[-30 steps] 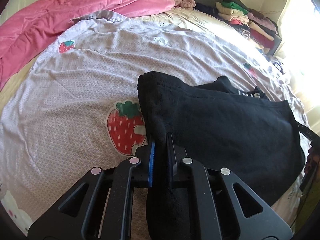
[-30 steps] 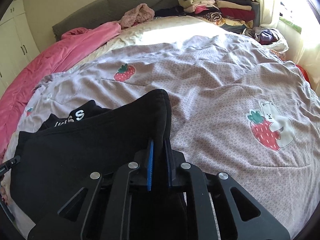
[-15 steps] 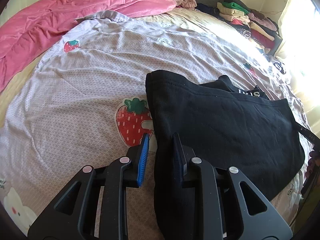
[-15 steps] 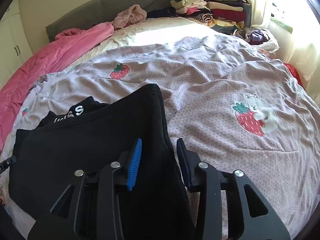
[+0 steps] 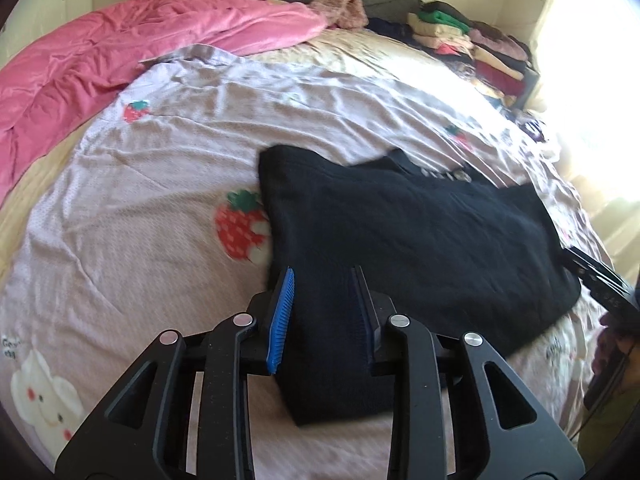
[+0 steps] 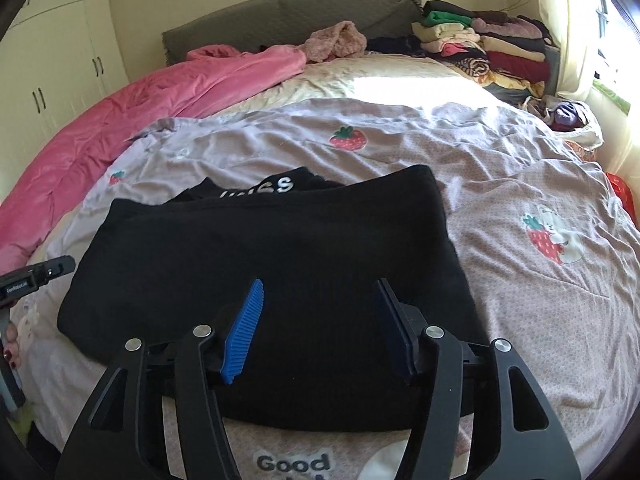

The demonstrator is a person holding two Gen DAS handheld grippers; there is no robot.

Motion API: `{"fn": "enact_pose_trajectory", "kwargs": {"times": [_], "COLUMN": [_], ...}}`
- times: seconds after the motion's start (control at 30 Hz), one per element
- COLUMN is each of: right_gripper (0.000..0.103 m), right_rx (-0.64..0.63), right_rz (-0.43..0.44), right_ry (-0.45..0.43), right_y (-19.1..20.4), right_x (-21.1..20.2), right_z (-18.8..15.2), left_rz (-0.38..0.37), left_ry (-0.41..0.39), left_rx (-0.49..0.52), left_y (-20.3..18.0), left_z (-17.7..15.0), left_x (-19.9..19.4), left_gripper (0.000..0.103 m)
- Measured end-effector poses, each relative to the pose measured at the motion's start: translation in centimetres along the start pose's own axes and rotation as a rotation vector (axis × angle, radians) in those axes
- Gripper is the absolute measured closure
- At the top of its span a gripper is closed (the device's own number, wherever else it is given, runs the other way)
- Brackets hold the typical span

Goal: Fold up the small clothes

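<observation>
A black garment (image 5: 420, 248) lies folded flat on the lilac strawberry-print bedspread (image 5: 192, 184). White lettering shows on a layer beneath its far edge (image 6: 276, 186). My left gripper (image 5: 322, 292) is open and empty, raised over the garment's near left corner. My right gripper (image 6: 320, 300) is open and empty, raised over the garment's (image 6: 280, 248) near right part. The other gripper's tip shows at the right edge of the left wrist view (image 5: 600, 280) and at the left edge of the right wrist view (image 6: 36, 276).
A pink quilt (image 6: 160, 92) lies along the bed's left side. A stack of folded clothes (image 6: 480, 44) sits at the far right corner by a bright window. A grey headboard (image 6: 288, 12) and white cupboards (image 6: 52, 56) stand behind.
Both grippers were shut on the garment's near corners, then opened and let go. They have since lifted and drawn back, and the garment now lies flat.
</observation>
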State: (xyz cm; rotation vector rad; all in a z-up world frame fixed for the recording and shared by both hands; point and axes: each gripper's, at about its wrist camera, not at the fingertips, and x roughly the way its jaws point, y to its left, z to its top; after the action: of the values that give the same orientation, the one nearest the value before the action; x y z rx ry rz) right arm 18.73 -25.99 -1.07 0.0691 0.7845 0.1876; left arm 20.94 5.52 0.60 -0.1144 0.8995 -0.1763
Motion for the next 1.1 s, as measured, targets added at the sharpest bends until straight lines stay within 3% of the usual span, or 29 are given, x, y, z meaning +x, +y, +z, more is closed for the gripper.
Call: {"fn": "enact_pose_trajectory", "kwargs": {"times": [0.07,0.23,0.3,0.67,0.87,0.97,1.03,1.1], "right_gripper": [0.045,0.038,0.038,0.037,0.023,0.019,0.019,0.019], "right_rx": [-0.024,-0.019,0.019,0.031,0.025,0.01,0.001,-0.006], "right_rz": [0.001,-0.086,-0.05,-0.036,-0.009,-0.003,0.006,0.016], "right_ry": [0.028,0.115,0.112,0.097,0.053,0.033,0.018,0.009], "right_y": [0.6,-0.5,-1.2,-1.1,-0.4,0.2,0.6,0.9], "right_x": [0.3,2.3,2.5,1.3,-0.4,-1.1,-1.6,-2.0], "right_z": [-0.9,-2.9,-3.4,-3.4,-3.0,-2.8,-2.5,-2.4], "left_rz": [-0.003,0.033,0.027,0.008,-0.004,0.005,0.002,0.013], "left_ry": [0.023,0.076,0.077,0.065,0.04,0.027,0.021,0.013], "left_rx": [0.038,0.066,0.053,0.027,0.019,0.016,0.015,0.015], "left_y": [-1.2,-1.5,-1.1,-1.0,-1.2,-1.2,-1.1,-1.1], "left_z": [-1.1,-3.1,-3.5,-3.5,-3.1,-2.9,-2.8,-2.8], "left_x": [0.4,2.3,2.5,1.2,-0.2,-0.8,-1.2,-1.6], "left_gripper": [0.073,0.071,0.07,0.068,0.062,0.046,0.045,0.034]}}
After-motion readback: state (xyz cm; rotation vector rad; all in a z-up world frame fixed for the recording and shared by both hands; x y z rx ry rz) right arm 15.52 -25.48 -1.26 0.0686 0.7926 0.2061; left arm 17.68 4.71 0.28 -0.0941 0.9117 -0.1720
